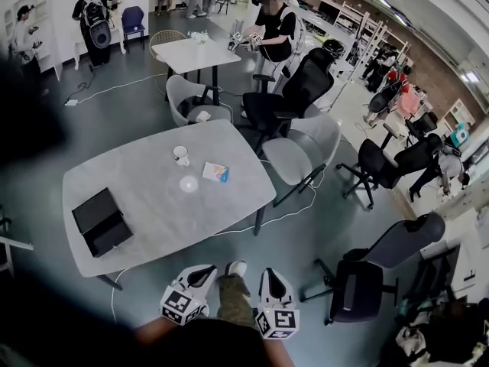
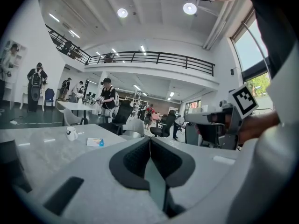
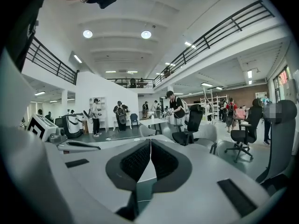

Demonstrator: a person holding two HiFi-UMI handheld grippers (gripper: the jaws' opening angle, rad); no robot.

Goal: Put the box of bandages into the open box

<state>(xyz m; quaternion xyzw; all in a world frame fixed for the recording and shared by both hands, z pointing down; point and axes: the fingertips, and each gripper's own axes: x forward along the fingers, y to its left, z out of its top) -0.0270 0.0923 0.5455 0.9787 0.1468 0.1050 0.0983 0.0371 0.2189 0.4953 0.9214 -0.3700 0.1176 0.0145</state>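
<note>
Spotted the box of bandages (image 1: pixel 215 173) lying flat on the grey table (image 1: pixel 153 205), toward its far side, touched by nothing. Noted a white mug (image 1: pixel 181 155) near it and a pale disc (image 1: pixel 189 183) just beside it. Found the open box (image 1: pixel 102 222), black, near the table's left end, well apart from the bandages. Saw the left gripper (image 1: pixel 205 272) and the right gripper (image 1: pixel 271 275) off the near edge, each with jaws pressed together, empty

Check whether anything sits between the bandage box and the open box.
Yes: a small round pale object lies on the table right beside the bandage box, on the line to the open box. The mug stands off that line.
</note>
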